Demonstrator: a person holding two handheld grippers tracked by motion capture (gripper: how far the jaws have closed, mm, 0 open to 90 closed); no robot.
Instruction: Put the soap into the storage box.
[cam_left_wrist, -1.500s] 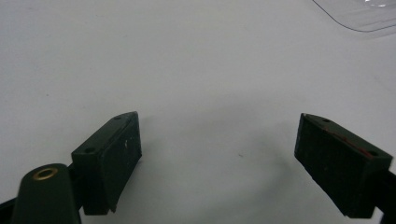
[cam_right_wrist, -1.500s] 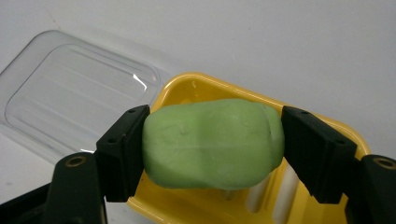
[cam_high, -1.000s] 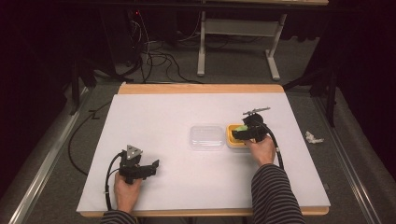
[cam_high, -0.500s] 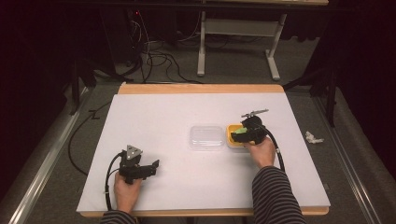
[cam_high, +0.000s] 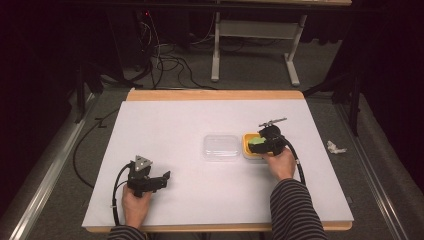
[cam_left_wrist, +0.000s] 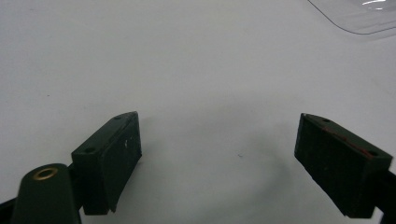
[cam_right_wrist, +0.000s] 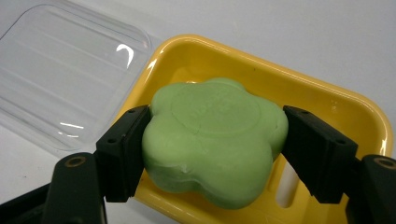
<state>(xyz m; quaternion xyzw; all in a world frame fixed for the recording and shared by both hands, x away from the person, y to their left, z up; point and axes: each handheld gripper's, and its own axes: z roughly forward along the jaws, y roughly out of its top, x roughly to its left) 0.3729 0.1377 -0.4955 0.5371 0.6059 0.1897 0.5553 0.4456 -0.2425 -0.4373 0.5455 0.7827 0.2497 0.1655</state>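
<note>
While clamped on the green soap (cam_right_wrist: 215, 140) above the yellow dish (cam_right_wrist: 327, 105), the right claw (cam_right_wrist: 212, 147) sits beside the clear lid (cam_right_wrist: 60, 74); the left claw (cam_left_wrist: 219, 158) rests released.

A white-topped table (cam_high: 200, 120) with a wooden far edge is carrying 2 items lying side by side right of centre: a clear plastic lid (cam_high: 220, 147) and, touching its right side, a yellow tray (cam_high: 248, 148).
</note>
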